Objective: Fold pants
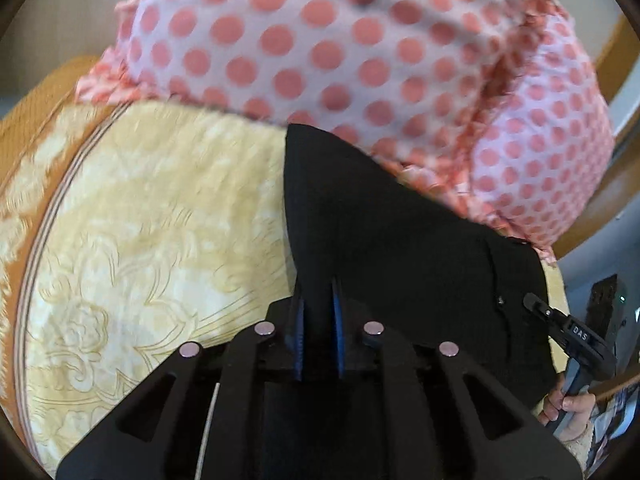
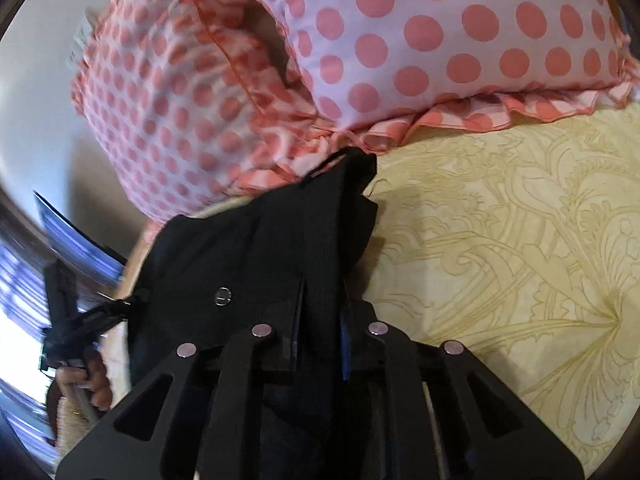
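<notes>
The black pants [image 1: 400, 240] are held up over a yellow patterned bedspread [image 1: 160, 220]. My left gripper [image 1: 318, 312] is shut on a fold of the black fabric, which runs between its blue pads. In the right wrist view my right gripper [image 2: 322, 312] is shut on the pants [image 2: 260, 248] near the waistband, beside a metal button [image 2: 222, 295]. The right gripper also shows at the right edge of the left wrist view [image 1: 560, 324], gripping the pants' other end. The left gripper shows at the left edge of the right wrist view [image 2: 100, 312].
Two white pillows with pink polka dots [image 1: 360, 40] [image 2: 440, 40] lie at the head of the bed, just beyond the pants. An orange border [image 1: 24, 152] runs along the bedspread's edge. A wooden bed frame [image 1: 612, 52] is at the right.
</notes>
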